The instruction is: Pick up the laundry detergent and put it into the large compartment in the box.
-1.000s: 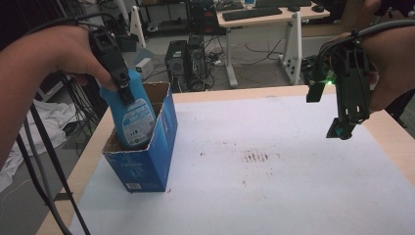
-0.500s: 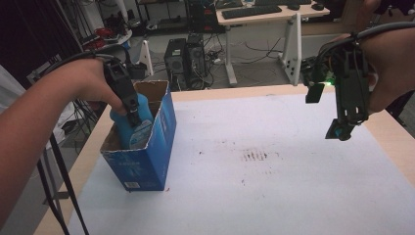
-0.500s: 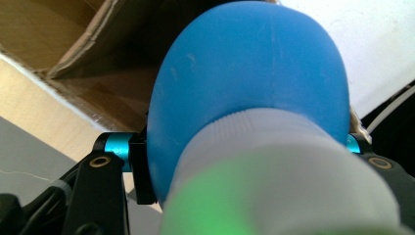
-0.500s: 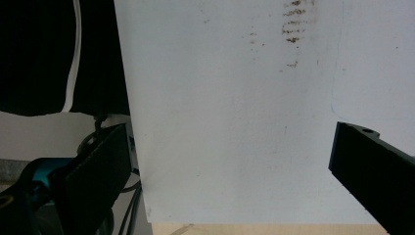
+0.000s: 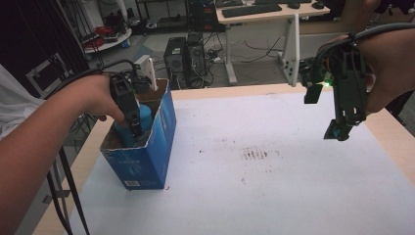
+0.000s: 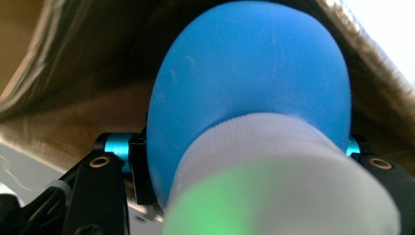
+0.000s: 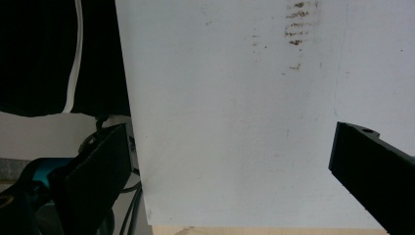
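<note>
- At the left of the high view, the left gripper [image 5: 131,115] is angled steeply down into the open blue carton [image 5: 147,156], jaws clamped on the blue bottle [image 5: 139,117].
- The bottle has been sunk deeper into the carton than a second ago.
- The bottle is held upright, white cap [image 6: 274,171] uppermost.
- The right gripper [image 5: 342,129] is held above the tabletop [image 5: 274,186] at upper right, jaws apart.

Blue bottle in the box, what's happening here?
A person's left gripper is clamped on a blue bottle with a white cap, holding it down inside the open blue cardboard box at the table's left edge. The right gripper hangs open above the white table cover, holding nothing.
</note>
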